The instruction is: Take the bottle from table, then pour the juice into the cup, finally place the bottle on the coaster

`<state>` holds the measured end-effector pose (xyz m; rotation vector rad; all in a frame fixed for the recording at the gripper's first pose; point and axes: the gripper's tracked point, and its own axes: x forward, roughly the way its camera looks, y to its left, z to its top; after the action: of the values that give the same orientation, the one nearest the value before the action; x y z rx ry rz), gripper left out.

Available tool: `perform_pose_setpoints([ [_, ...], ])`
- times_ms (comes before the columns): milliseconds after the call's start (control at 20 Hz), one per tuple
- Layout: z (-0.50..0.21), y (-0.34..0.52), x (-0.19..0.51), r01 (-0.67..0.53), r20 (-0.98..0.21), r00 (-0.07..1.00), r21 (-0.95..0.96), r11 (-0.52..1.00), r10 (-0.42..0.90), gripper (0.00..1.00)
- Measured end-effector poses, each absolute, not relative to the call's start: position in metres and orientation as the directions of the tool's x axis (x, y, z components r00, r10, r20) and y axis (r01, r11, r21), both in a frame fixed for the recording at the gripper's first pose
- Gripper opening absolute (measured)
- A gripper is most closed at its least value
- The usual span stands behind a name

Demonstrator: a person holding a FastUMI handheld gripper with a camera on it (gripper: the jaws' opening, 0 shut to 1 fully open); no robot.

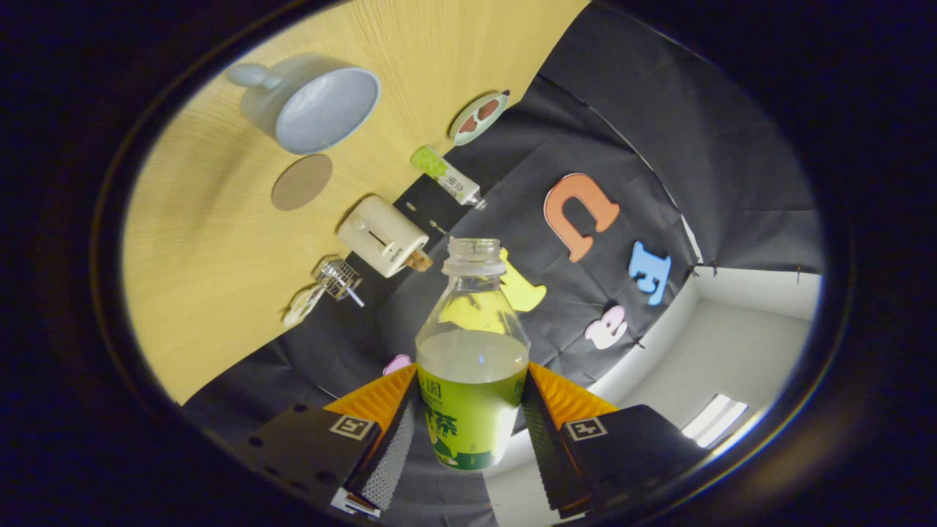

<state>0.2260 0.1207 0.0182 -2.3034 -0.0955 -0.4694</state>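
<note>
My gripper is shut on a clear, uncapped bottle with a green label; both fingers press on its labelled sides. Pale juice fills it to a little above the label, and its open neck points away from me. The view is rolled, so the wooden table runs up one side. Far beyond the bottle stands a pale blue cup with a knob-like handle, its mouth turned toward me. A round brown coaster lies flat on the table just beside the cup, nearer to me.
Along the table's far edge by the cloth wall stand a small cream toaster, a wire whisk-like tool, a green-and-white tube and a small dish holding brown pieces. A white wall and a ceiling light lie past the cloth.
</note>
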Motion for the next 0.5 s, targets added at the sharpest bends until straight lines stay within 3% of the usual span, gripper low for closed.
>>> perform_pose_setpoints([
  [500,0.007,0.117,0.228,0.187,0.333,0.938,-0.713,-0.676,-0.092,0.8],
])
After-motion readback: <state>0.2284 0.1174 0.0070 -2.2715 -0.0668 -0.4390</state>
